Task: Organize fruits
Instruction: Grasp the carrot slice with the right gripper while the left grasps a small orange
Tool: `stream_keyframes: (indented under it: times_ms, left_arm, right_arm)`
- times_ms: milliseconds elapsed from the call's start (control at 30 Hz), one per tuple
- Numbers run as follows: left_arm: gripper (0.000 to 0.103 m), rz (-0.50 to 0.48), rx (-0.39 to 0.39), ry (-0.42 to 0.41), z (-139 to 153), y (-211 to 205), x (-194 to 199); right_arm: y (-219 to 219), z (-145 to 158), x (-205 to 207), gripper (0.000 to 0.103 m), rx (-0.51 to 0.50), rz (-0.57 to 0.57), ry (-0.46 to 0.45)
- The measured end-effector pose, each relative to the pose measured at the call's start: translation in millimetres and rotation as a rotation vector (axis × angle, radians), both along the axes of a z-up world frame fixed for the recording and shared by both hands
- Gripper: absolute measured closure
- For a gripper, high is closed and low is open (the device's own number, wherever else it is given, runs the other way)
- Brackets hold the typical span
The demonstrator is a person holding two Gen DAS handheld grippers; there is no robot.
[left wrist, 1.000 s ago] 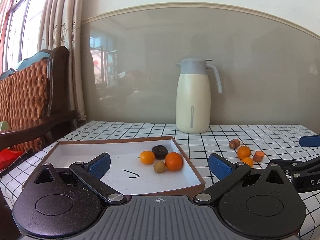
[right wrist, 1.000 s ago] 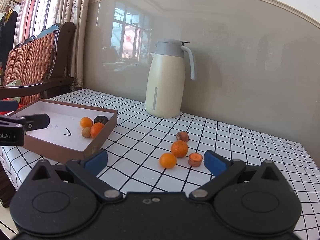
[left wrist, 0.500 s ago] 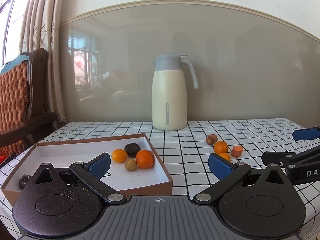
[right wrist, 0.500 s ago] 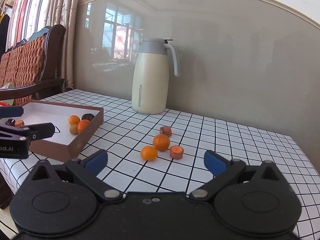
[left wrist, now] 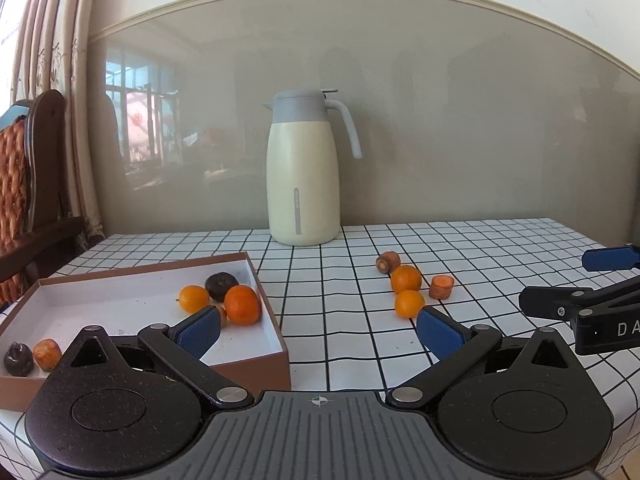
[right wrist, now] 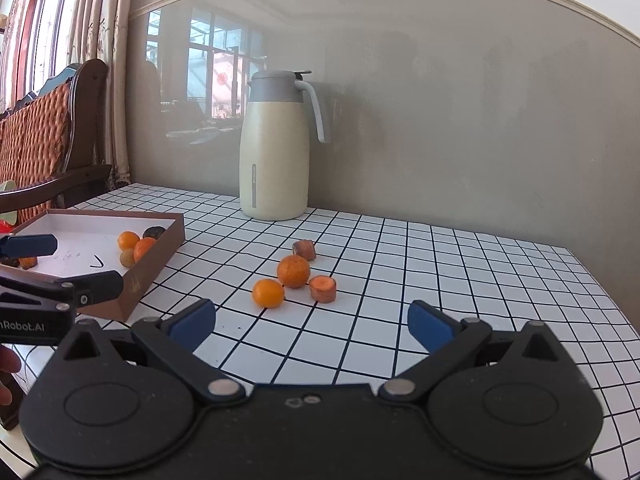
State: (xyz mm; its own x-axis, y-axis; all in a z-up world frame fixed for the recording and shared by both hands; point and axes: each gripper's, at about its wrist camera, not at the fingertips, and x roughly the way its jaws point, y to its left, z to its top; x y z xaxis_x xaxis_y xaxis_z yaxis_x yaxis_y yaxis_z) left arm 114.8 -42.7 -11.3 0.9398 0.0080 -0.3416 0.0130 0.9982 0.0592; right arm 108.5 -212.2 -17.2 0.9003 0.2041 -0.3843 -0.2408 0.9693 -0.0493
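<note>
**Both claws released over a bench with four loose pieces and six boxed**

Left claw hangs spread wide and grasps nothing, low over the near edge of the bench, straddling the right wall of the box. Right claw is likewise spread and grasping nothing, above the checked cloth in front of the loose group.

Four pieces lie loose on the bench, towards its middle and well apart from the box:
- two whole oranges, the larger orange behind and the smaller orange nearer the front edge, just beside each other;
- two carrot stubs, the far carrot stub behind the larger orange and the near carrot stub just to its right.

Six pieces sit inside the open brown box at the bench's left end. Four cluster in its far right corner: two boxed oranges, one dark fruit and one small tan fruit, the last partly hidden by a finger in the left view. Two more rest in the near left corner: one dark lump touching one orange chunk.

One cream jug with a grey lid stands upright at the bench's back edge, against the wall.
</note>
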Motion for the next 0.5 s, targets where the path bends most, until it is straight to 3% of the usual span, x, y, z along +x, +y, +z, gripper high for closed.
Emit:
stream_keyframes:
  times_ms: [400, 500]
  left_arm:
    - [0.0, -0.058, 0.004, -0.012, -4.7, -36.3, 15.8]
    - [0.0, -0.061, 0.016, 0.025, -7.2, -45.9, 28.5]
  right_arm:
    - [-25.2, -6.0, 6.8, 0.008, 0.01, -0.1, -0.017]
    - [-31.9, -6.7, 18.4, 0.027, 0.0, -0.138, 0.0]
